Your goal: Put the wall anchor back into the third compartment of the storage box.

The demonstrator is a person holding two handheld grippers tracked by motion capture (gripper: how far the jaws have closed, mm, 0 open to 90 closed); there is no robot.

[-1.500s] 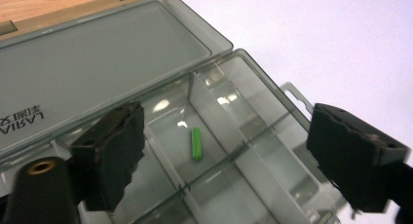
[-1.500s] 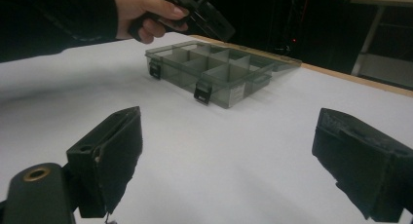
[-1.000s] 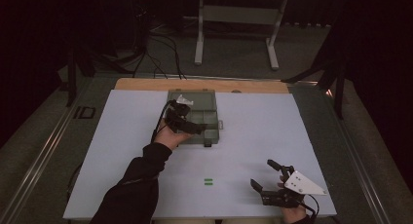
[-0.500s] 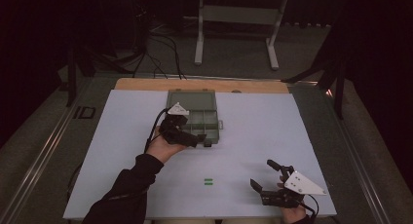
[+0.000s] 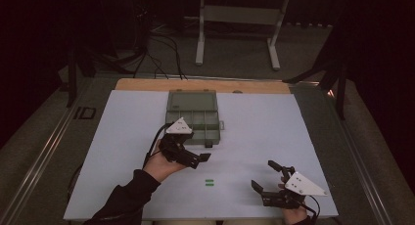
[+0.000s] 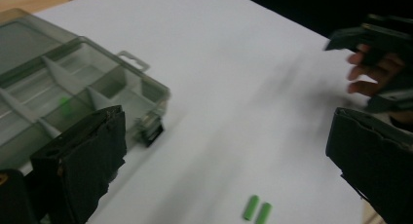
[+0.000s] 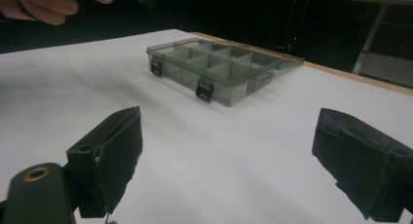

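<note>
White sheeting covers the tabletop [image 5: 122, 151] in a dark room. Toward its far edge a clear compartment box [image 5: 193, 116] lies open, a green piece [image 6: 64, 103] in one compartment. Just in front of the box, the left gripper [image 5: 201, 158] hovers with jaws spread. Two green pegs [image 5: 209, 182] lie side by side nearer the front edge. The right gripper [image 5: 266, 175] rests near the front right corner, jaws wide and empty.

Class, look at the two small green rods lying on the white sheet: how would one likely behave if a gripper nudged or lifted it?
The green rods look round and smooth, so a nudged one would probably roll. Being so small, it is likely light and might slip from the wide-open left gripper.
</note>
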